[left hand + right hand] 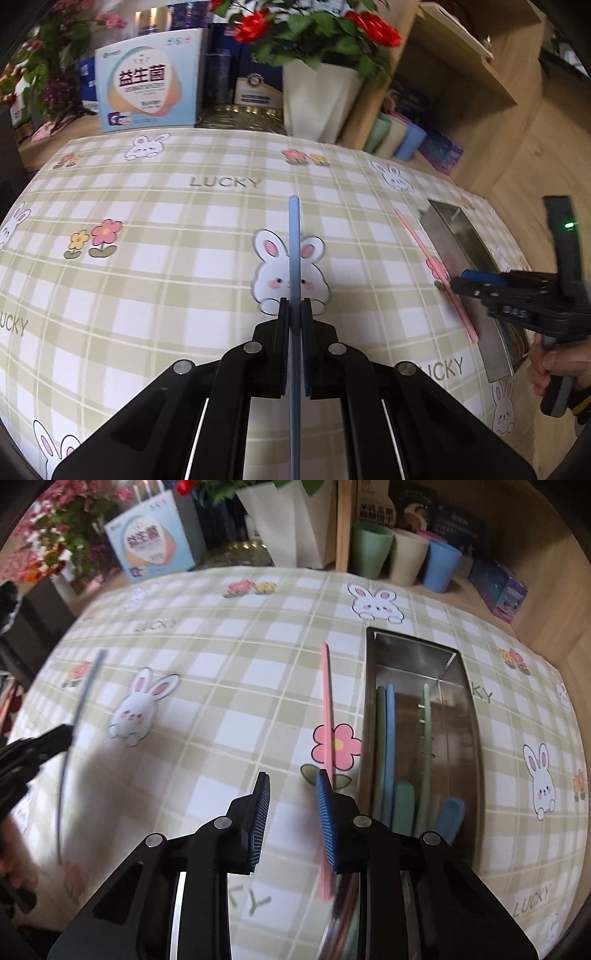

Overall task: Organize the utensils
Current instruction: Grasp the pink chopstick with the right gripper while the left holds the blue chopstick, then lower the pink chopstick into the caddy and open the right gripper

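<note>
Your pink chopstick (326, 701) lies flat on the bench (221, 709), just beside the steel tray (476, 738) at its 9 o'clock side. The right gripper (291, 812) has its fingers spread, one pad at the stick's edge and nothing pinched; close off-centre and you may flick it away or knock the tray wall. Your left gripper (295, 310), off at 9 o'clock, has its fingers pressed onto the blue chopstick (294, 240) low along its length, so the long end could swing and slip.
</note>
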A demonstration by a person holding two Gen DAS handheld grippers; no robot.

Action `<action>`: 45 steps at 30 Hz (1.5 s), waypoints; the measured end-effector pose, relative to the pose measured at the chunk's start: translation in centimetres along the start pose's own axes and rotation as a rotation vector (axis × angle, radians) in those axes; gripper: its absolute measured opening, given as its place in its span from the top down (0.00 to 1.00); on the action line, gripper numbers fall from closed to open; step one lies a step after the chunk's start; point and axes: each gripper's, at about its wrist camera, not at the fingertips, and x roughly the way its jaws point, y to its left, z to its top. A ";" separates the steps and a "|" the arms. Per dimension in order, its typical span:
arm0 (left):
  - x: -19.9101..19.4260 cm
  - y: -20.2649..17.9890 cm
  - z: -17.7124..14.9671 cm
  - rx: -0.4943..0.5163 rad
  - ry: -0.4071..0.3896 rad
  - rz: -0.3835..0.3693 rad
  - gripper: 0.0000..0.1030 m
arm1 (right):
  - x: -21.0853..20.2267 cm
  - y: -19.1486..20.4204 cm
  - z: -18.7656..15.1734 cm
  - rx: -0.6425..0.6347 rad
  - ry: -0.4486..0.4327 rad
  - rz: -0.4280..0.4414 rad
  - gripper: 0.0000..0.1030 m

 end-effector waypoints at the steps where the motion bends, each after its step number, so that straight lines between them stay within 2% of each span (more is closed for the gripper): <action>1: -0.1 0.4 0.0 -0.011 -0.007 -0.006 0.94 | 0.5 0.1 0.3 0.013 0.008 -0.015 0.76; 9: -0.5 2.3 0.0 -0.049 -0.026 -0.028 0.94 | 3.2 0.7 2.3 0.100 0.064 -0.175 0.77; 15: -0.7 2.8 -0.1 -0.066 -0.033 -0.050 0.94 | 3.9 0.2 2.9 0.213 0.065 -0.221 0.78; 18: -0.8 2.8 -0.1 -0.072 -0.032 -0.059 0.94 | 4.2 -0.1 2.9 0.268 0.074 -0.210 0.79; 21: -0.8 3.0 -0.2 -0.083 -0.031 -0.065 0.94 | 4.1 -0.7 2.6 0.337 0.082 -0.138 0.89; 27: -0.6 3.3 -0.2 -0.102 -0.026 -0.070 0.94 | 3.9 0.9 2.0 0.284 0.072 -0.109 0.92; 32: -0.6 3.4 -0.3 -0.111 -0.022 -0.077 0.94 | 3.6 1.5 1.2 0.251 0.016 -0.111 0.93; 45: -1.2 2.7 -0.4 -0.124 -0.022 -0.051 0.94 | -0.5 2.4 -2.0 0.287 -0.169 0.045 0.95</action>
